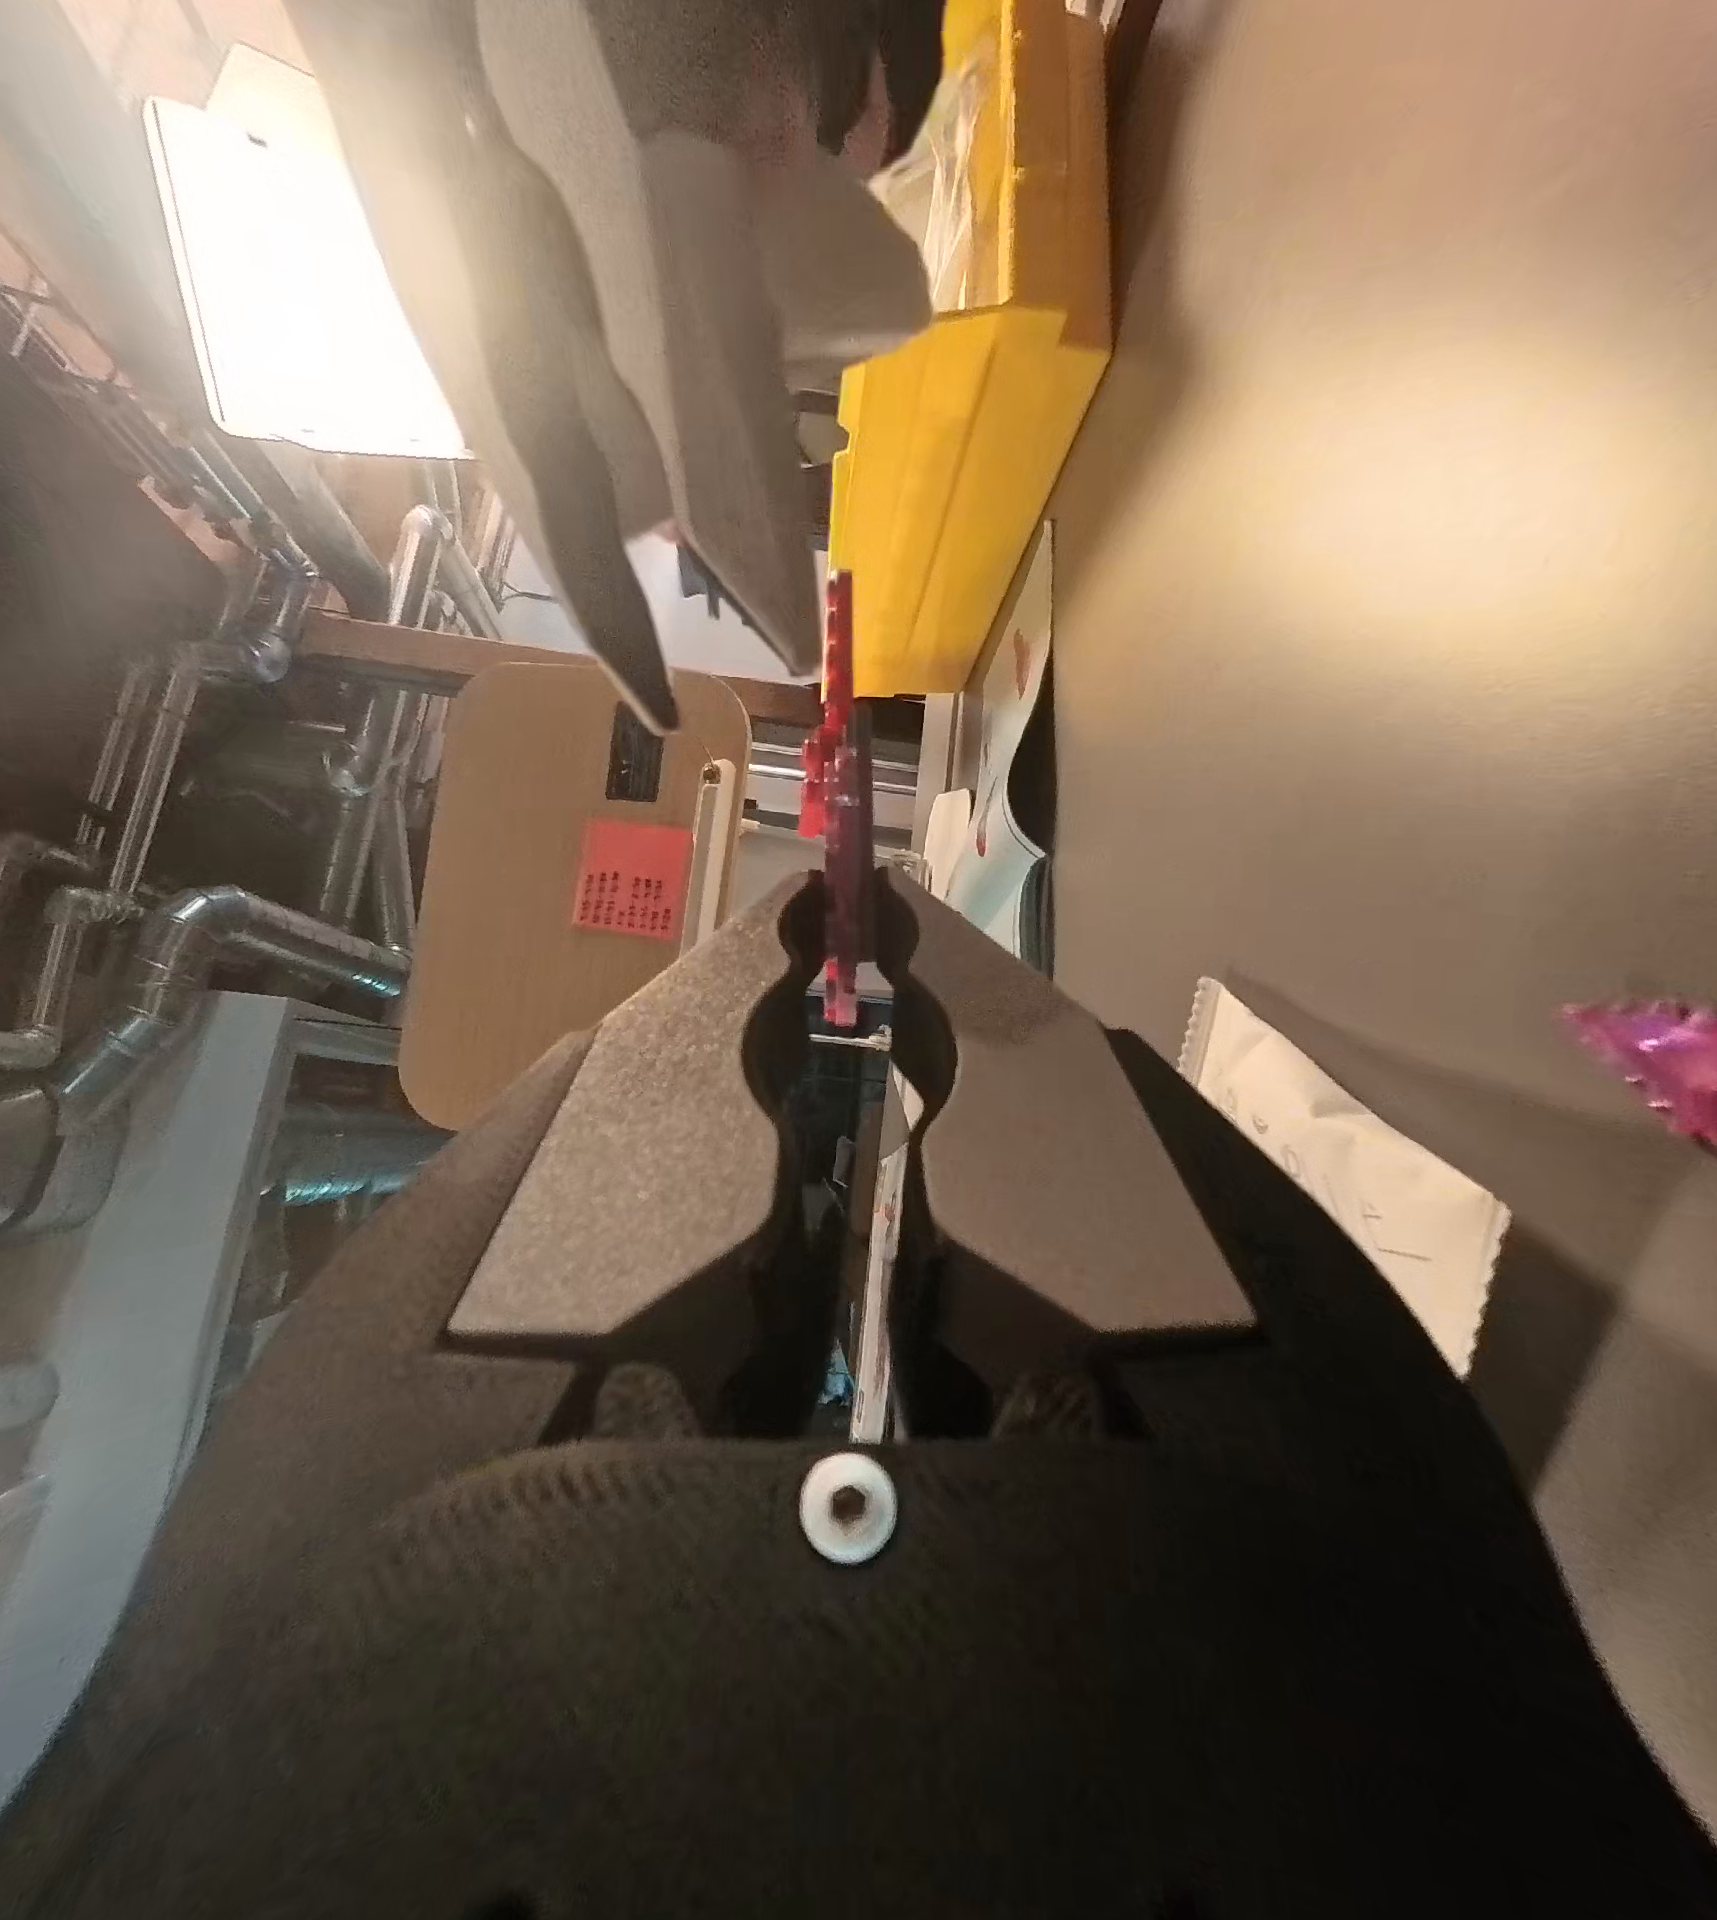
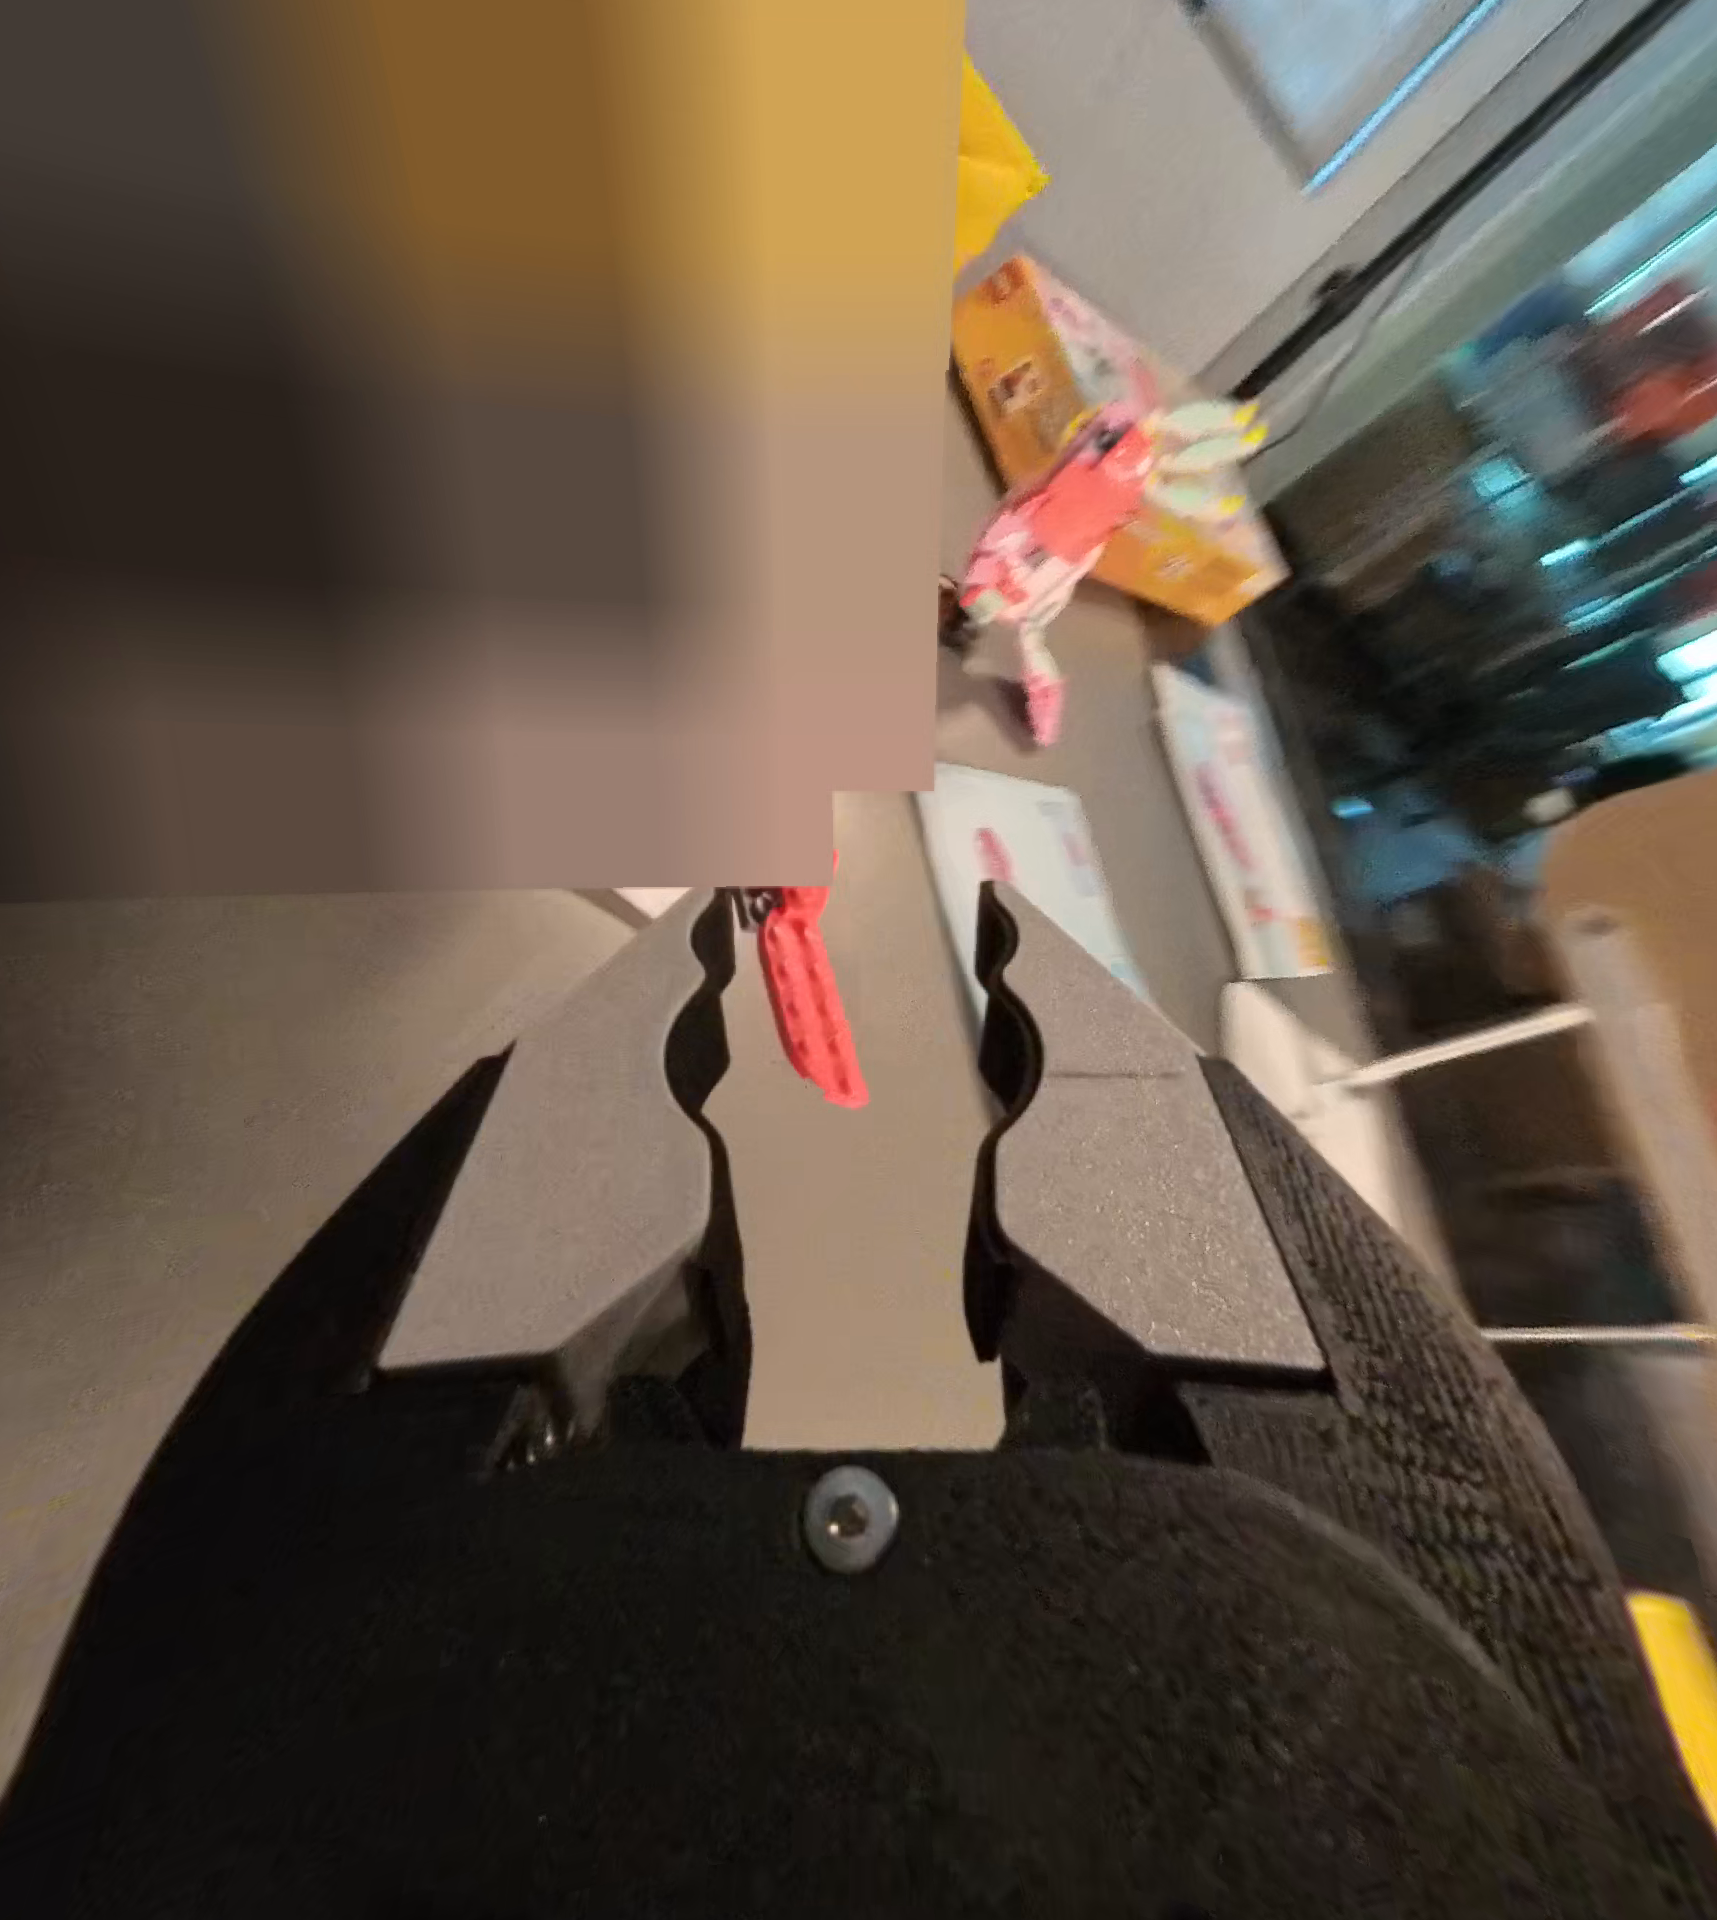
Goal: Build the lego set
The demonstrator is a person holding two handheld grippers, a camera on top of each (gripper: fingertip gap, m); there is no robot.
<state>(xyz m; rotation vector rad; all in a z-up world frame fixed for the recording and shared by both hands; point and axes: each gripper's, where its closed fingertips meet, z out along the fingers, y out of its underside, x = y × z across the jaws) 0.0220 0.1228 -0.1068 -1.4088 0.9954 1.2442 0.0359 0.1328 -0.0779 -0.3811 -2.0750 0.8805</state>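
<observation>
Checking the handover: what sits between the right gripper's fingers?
In the right wrist view the right gripper stands open; a red studded brick piece lies between its fingers, clear of both pads.

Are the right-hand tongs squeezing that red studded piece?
No: the right tongs stand wide open, and the red piece hangs between them untouched.

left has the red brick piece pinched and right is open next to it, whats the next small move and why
Probably draw the right gripper back a little, clear of the red brick piece. The left gripper is shut on the piece's lower end, while the right fingers stand wide apart with no pad touching it, so the right adds no support.
</observation>
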